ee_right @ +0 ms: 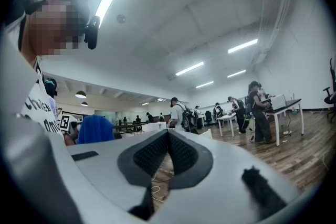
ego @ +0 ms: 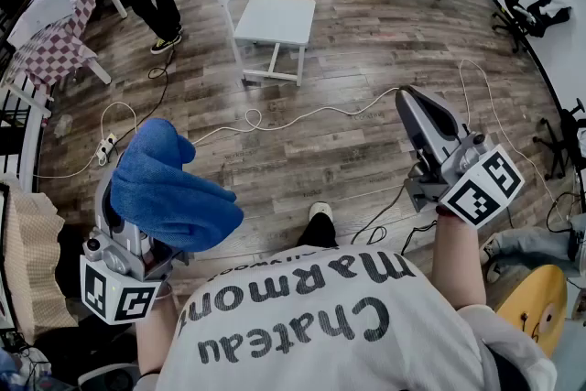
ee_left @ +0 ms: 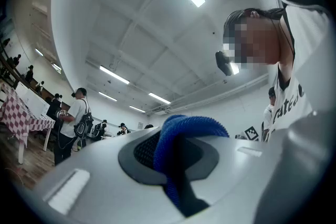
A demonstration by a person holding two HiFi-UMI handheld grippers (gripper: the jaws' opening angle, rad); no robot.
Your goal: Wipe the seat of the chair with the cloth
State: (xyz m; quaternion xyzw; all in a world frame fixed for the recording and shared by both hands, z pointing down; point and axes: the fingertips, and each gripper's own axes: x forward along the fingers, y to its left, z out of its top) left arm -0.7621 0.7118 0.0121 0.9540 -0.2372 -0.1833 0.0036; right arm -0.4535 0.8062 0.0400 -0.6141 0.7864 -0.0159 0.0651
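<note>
Head view puts your blue cloth [ego: 169, 188] bunched over the left gripper [ee_left: 176, 157], whose jaws are clenched on a fold of it, held up so it likely won't drag. The white chair [ego: 273, 19] stands well ahead, seat bare. Your right gripper [ego: 412, 103] is pinched together on nothing, free to steady the chair; a cable [ego: 302, 116] crosses the floor [ego: 366, 32] between

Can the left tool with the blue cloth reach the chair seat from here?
Probably not yet: the white chair stands well off from the cloth. Only a cable lies between, so stepping closer should do.
</note>
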